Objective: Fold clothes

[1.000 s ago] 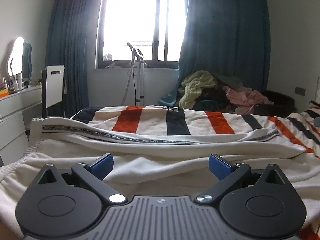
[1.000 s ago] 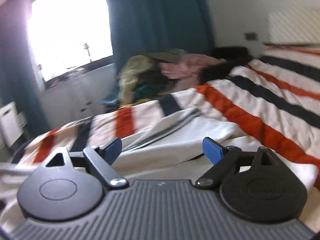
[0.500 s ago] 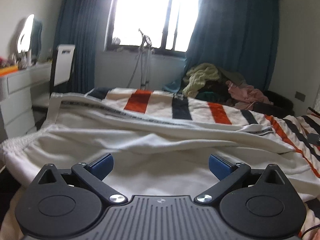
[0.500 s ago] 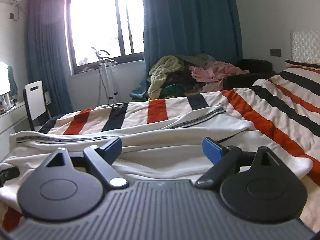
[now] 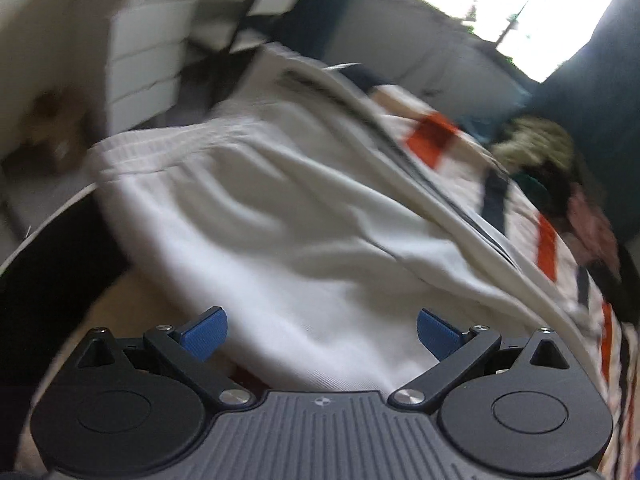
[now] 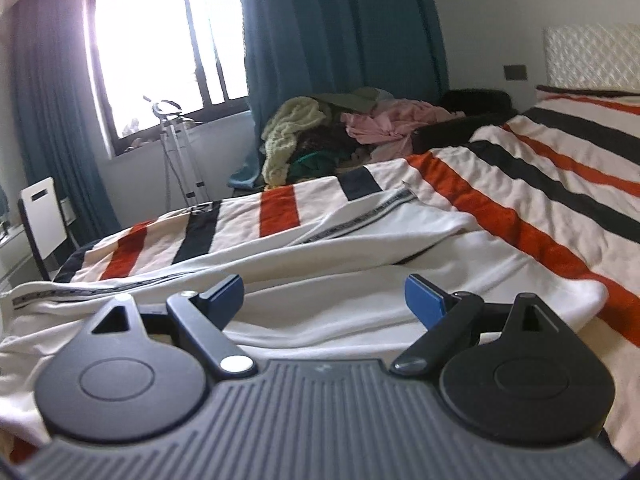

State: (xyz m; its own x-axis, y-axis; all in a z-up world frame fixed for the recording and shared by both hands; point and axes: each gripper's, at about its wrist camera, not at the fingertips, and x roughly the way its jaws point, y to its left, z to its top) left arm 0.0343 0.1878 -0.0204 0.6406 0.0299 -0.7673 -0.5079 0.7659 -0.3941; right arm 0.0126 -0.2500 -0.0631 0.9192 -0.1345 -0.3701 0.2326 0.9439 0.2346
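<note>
White trousers with a dark lettered side stripe lie spread across a striped bed. In the blurred, tilted left wrist view their ribbed waistband sits at the bed's left end. My left gripper hangs open just above the cloth near that waistband, with nothing between its blue pads. In the right wrist view the same trousers stretch across, leg ends to the right. My right gripper is open over them, holding nothing.
The bed has a cream cover with orange and black stripes. A heap of clothes lies beyond it by blue curtains. A white dresser and chair stand left of the bed; a stand is under the window.
My left gripper has swung left and tilted down toward the waistband end, blurring its view. My right gripper has shifted slightly, staying open over the trousers.
</note>
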